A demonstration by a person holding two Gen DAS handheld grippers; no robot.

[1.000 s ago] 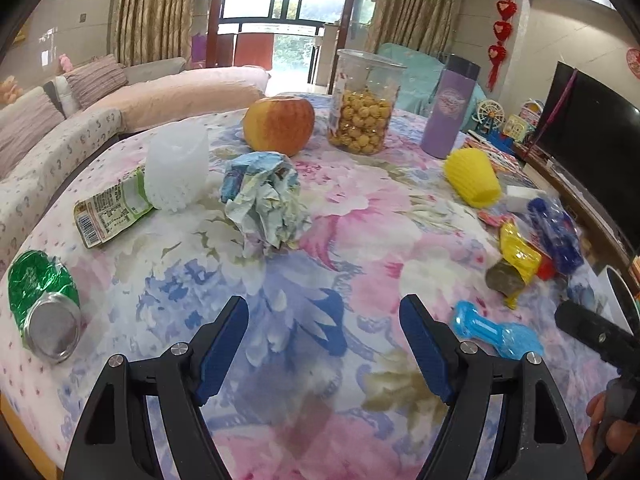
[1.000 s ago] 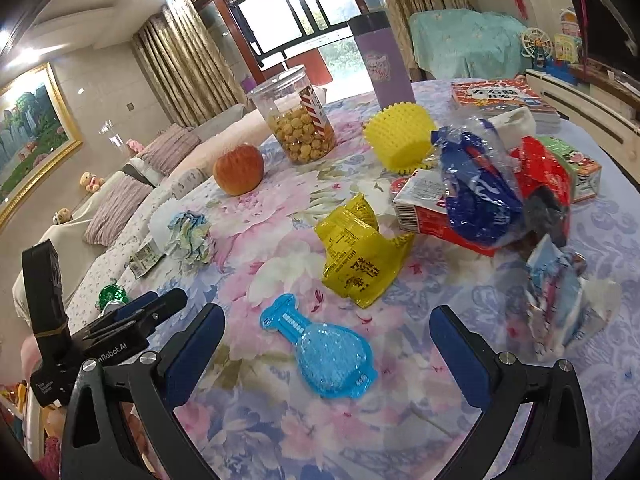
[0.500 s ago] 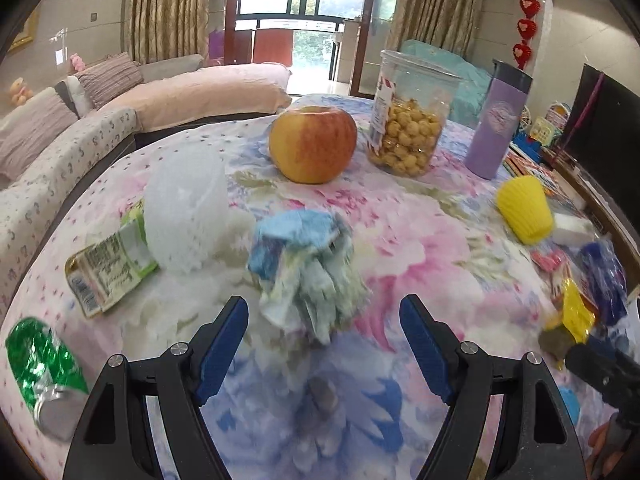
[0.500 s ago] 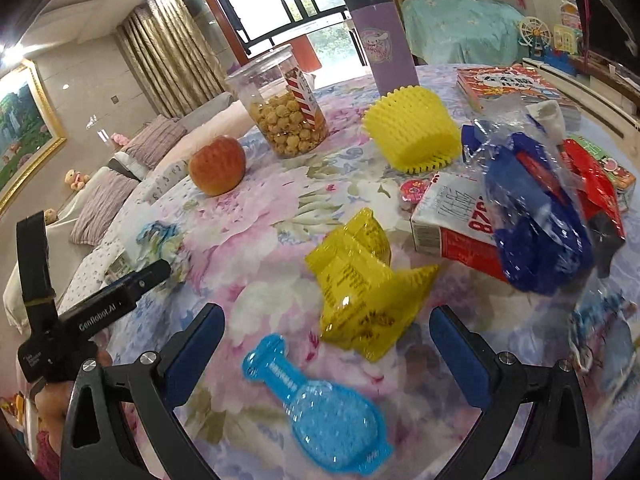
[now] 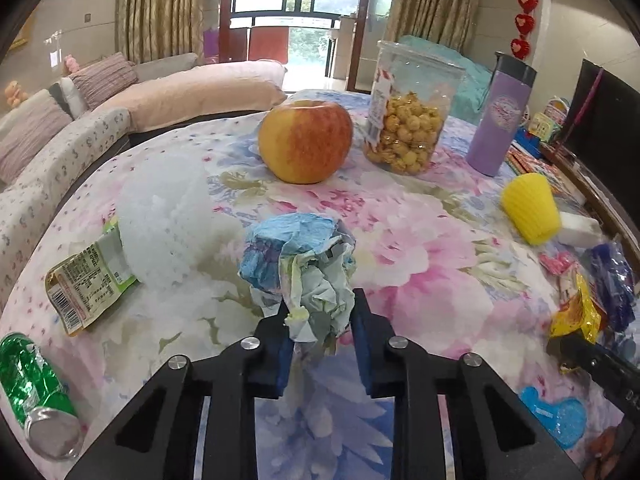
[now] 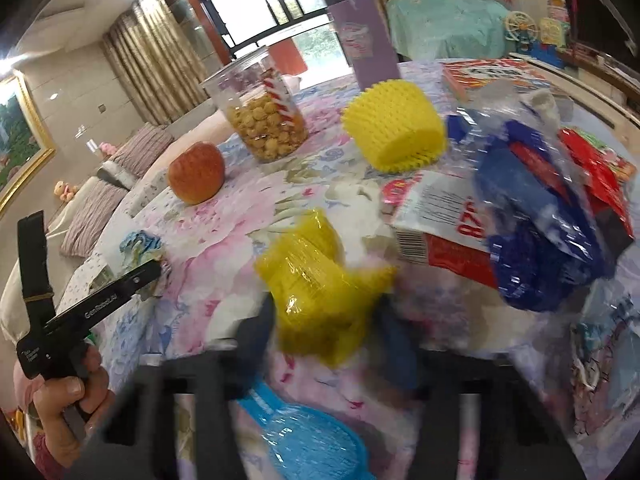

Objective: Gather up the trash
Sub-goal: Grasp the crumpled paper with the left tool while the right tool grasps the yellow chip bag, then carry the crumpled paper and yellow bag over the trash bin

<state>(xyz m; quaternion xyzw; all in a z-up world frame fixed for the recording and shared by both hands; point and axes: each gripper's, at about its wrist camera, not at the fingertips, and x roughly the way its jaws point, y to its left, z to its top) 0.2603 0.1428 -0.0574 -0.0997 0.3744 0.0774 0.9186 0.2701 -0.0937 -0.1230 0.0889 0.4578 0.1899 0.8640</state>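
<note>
— Left gripper [image 5: 320, 322]?
— Closing on the crumpled paper ball [image 5: 300, 264]; blue pads pressed against its lower end, the rest bulging out ahead of the tips, resting on the floral tablecloth [image 5: 420, 280] just beside the white foam fruit net [image 5: 164, 216].
— Right gripper [image 6: 328, 332]?
— Blurred, closing too; yellow snack wrapper [image 6: 320, 284] squeezed between the fingers, near the blue plastic blister [image 6: 308, 436] under the jaws.

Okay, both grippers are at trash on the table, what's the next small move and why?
Probably finish closing, then lift. The left gripper is closing on the crumpled paper and the right gripper on the yellow wrapper; both pieces sit between the jaws, still on the tablecloth.
</note>
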